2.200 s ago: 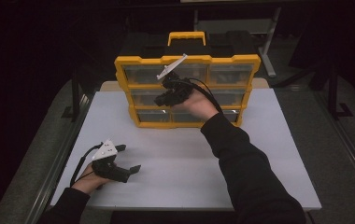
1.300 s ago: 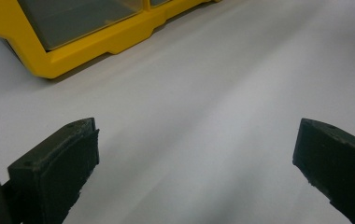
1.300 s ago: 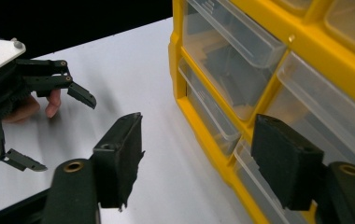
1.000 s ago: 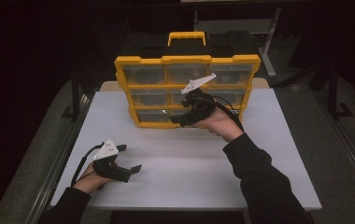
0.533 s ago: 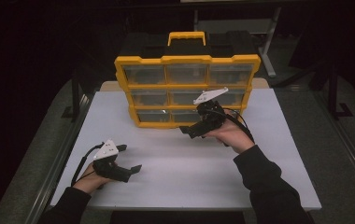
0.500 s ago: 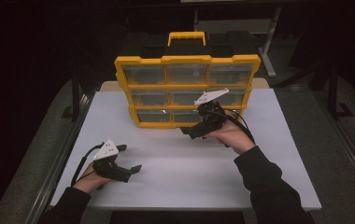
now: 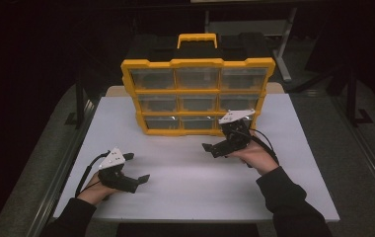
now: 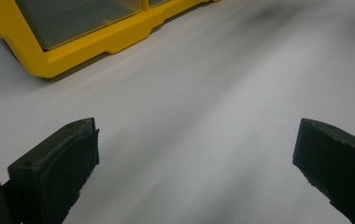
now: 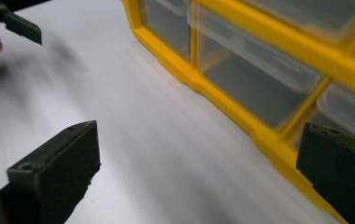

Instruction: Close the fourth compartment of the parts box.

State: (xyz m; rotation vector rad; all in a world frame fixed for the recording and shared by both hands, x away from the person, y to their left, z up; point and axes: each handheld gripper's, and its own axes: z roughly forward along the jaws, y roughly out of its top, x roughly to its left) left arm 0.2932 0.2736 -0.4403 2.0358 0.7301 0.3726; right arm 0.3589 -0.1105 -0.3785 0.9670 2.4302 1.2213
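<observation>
Yellow drawer cabinet at the far side of the table, both tongs spread wide with nothing between the jaws.

High view: the yellow drawer cabinet (image 7: 198, 96) stands upright on the white table (image 7: 190, 192); the right gripper (image 7: 220, 147) is just in front of its bottom right drawers, the left gripper (image 7: 135, 170) well apart, near the front left.
Left gripper view: jaws wide over bare table, cabinet base (image 8: 96, 39) ahead at upper left.
Right gripper view: jaws wide, having just been opening, nothing between them; the cabinet's clear drawers (image 9: 255, 56) are close on the right.
</observation>
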